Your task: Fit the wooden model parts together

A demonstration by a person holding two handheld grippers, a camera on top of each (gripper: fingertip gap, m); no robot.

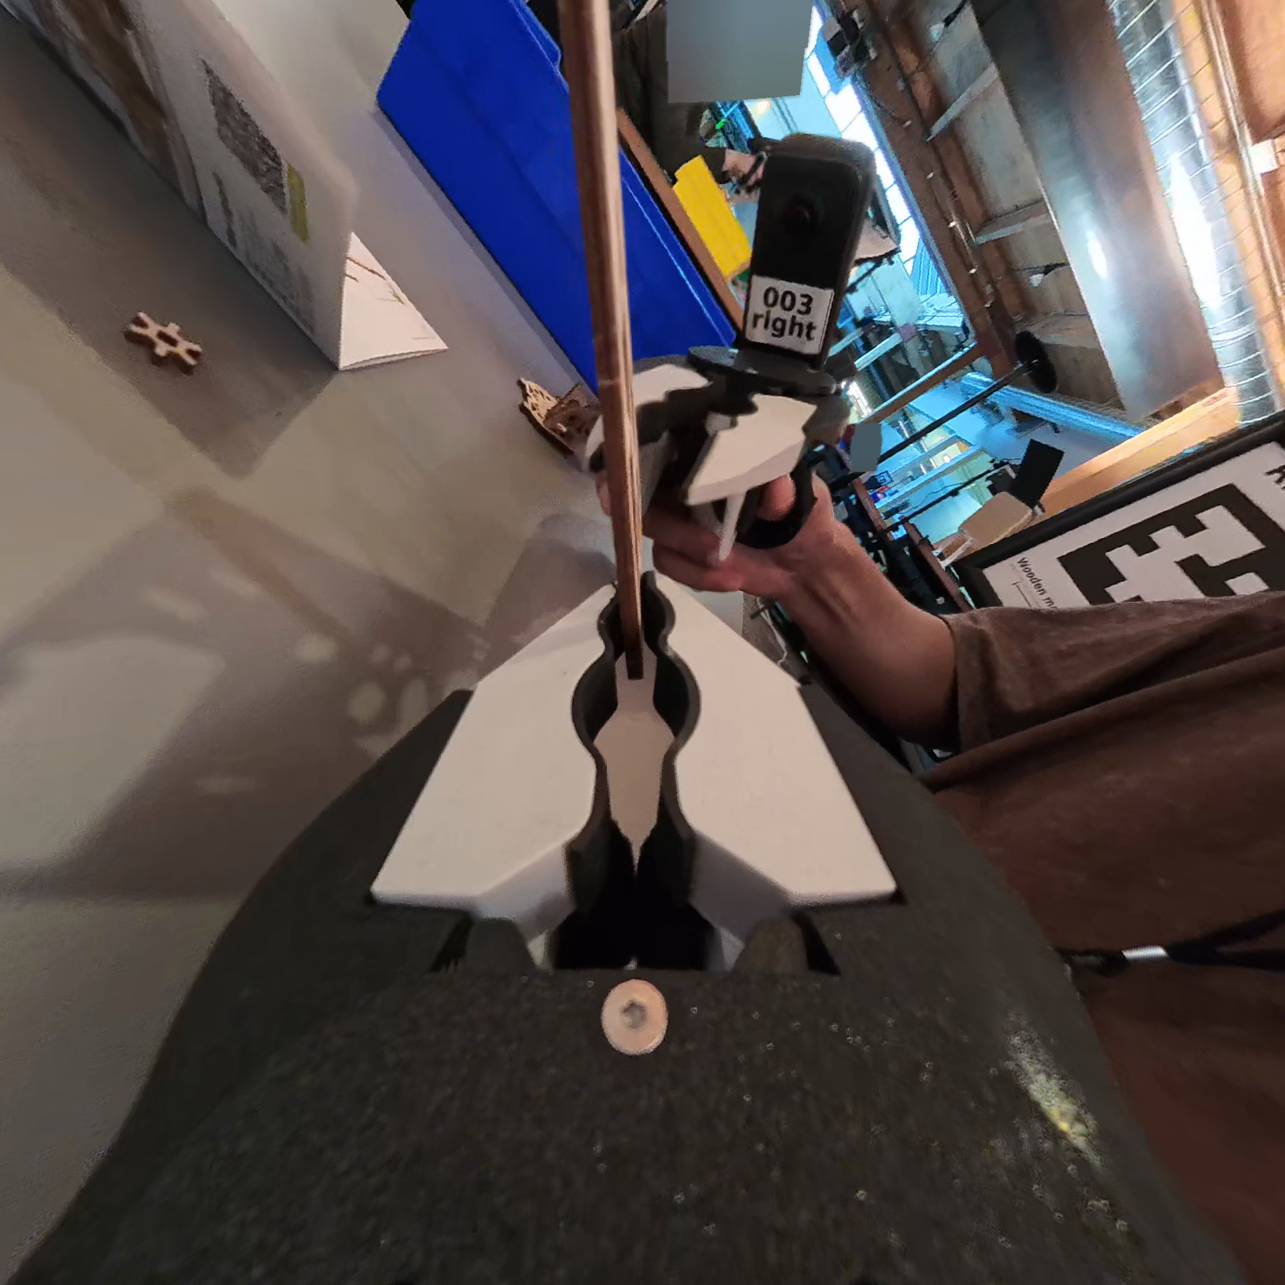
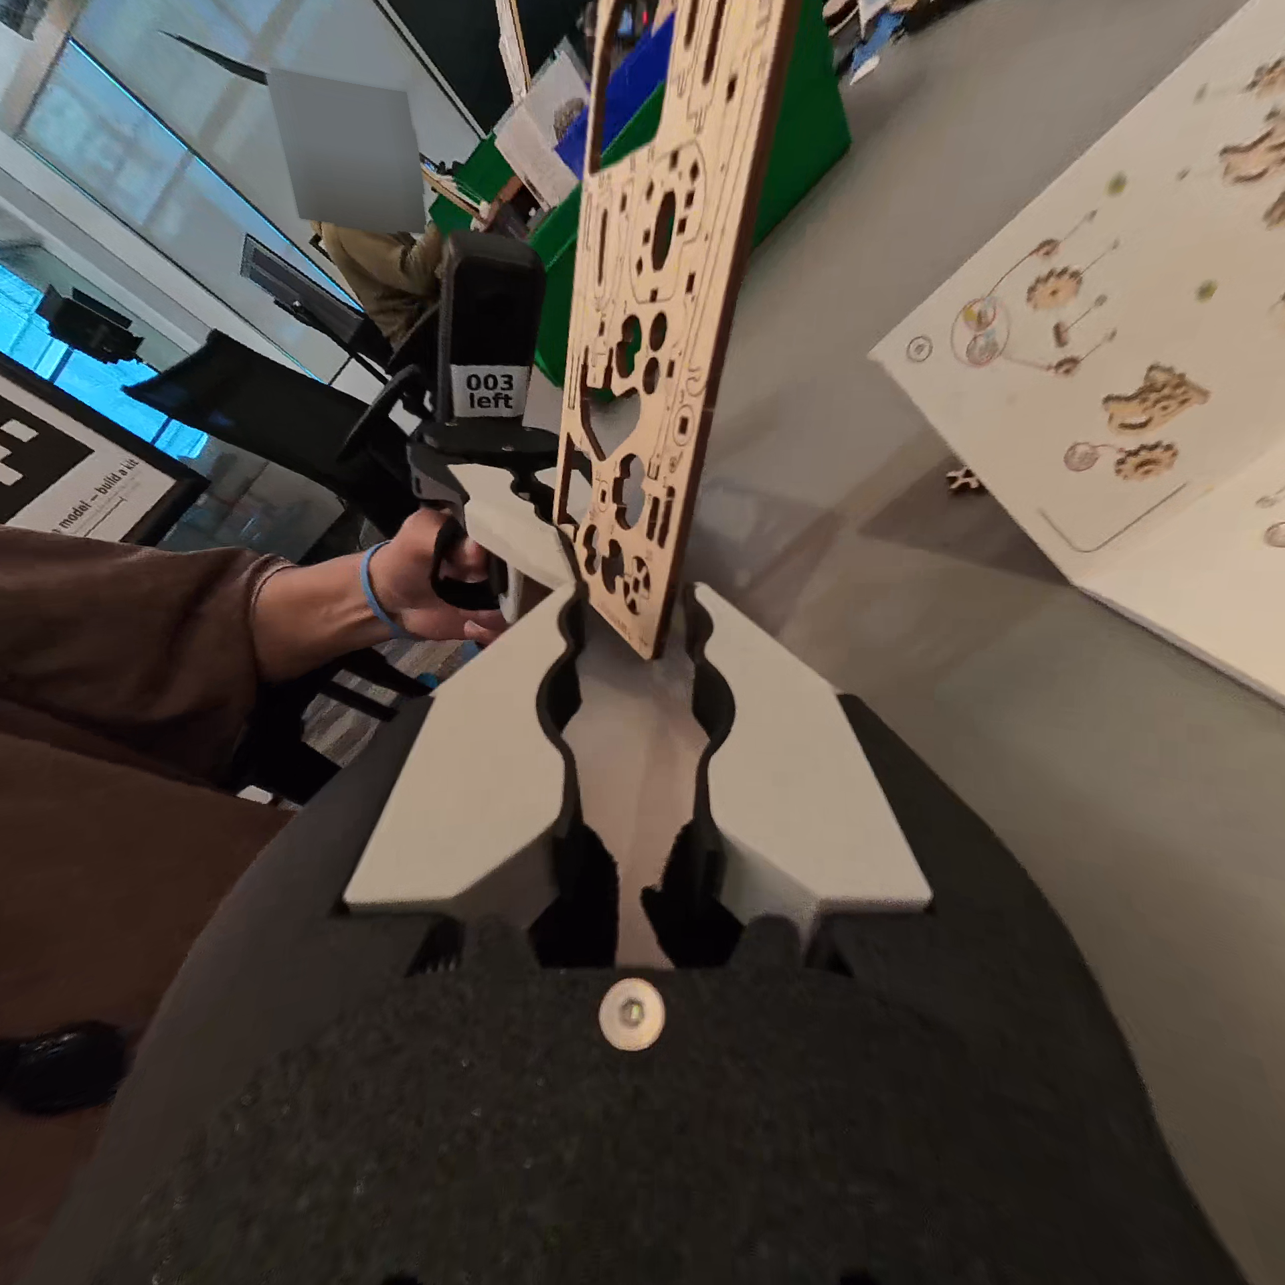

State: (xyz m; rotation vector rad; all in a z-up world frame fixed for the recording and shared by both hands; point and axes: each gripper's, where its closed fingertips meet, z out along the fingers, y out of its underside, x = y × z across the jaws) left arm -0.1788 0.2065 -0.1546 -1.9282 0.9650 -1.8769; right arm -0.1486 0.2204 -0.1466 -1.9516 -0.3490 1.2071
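Observation:
A thin laser-cut wooden sheet (image 2: pixel 720 292) with many punched-out holes stands upright above the table. In the left wrist view it shows edge-on as a narrow brown strip (image 1: pixel 612 278). My left gripper (image 1: pixel 634 615) is shut on its lower edge. It also shows in the right wrist view (image 2: pixel 556 514), at the sheet's left edge. My right gripper (image 2: pixel 636 615) is open, and the sheet's lower corner sits between its spread fingers without being clamped. In the left wrist view the right gripper (image 1: pixel 622 452) straddles the sheet higher up.
A small cross-shaped wooden piece (image 1: pixel 163 345) and a partly built wooden assembly (image 1: pixel 560 414) lie on the grey table. An open instruction booklet (image 2: pixel 1085 389) lies to the right. A blue bin (image 1: pixel 521 174), a green bin (image 2: pixel 799 139) and a printed box (image 1: pixel 243 160) stand behind. Spacing between my two grippers at the tips: around 4 cm.

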